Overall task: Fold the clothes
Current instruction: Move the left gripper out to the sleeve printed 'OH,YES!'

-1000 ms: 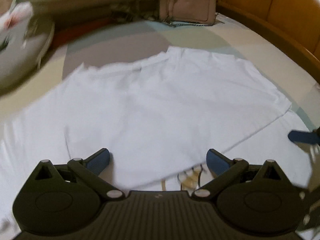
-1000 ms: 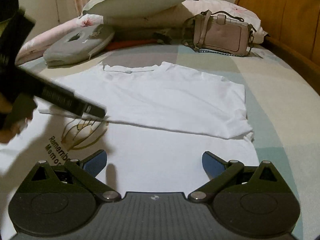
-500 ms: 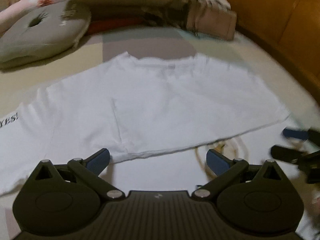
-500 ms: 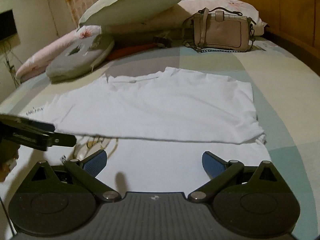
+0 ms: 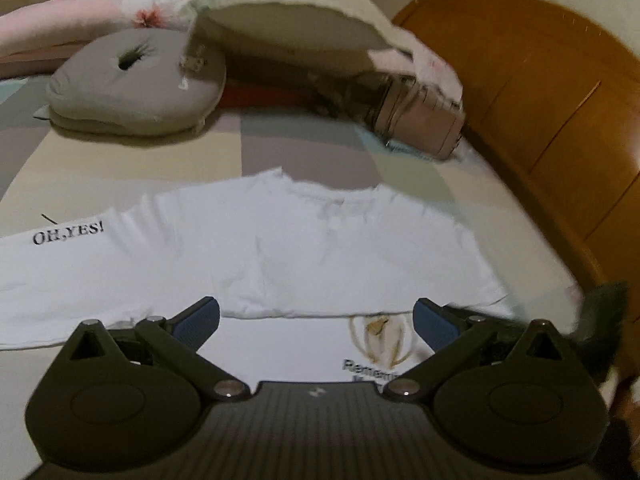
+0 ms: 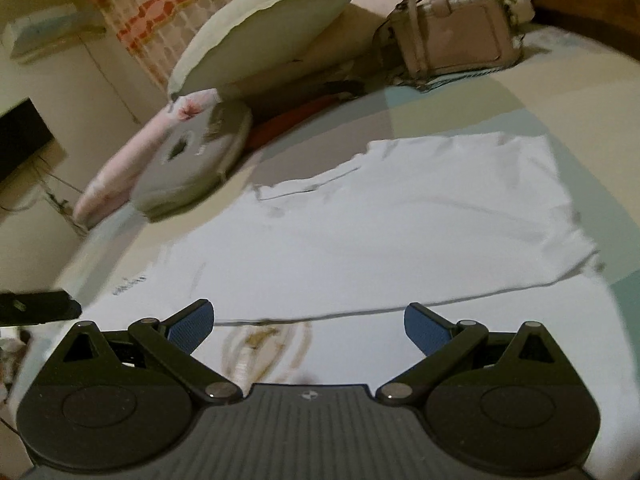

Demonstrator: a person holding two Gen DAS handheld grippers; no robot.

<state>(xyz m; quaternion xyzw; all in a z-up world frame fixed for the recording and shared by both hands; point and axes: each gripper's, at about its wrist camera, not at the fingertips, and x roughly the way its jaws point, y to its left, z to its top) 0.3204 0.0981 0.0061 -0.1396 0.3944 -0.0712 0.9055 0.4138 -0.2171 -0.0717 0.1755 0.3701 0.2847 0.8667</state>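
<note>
White cotton T-shirt (image 5: 328,248) lies flat on the bed, partly folded, its long axis running left to right across and just ahead of both grippers, one sleeve printed "OH, YES!" stretching far left. Left gripper (image 5: 316,316) is spread wide and empty, fingertips over the folded edge, nearer that sleeve. Right gripper (image 6: 308,320), equally spread and empty, hovers over the same edge farther right.
</note>
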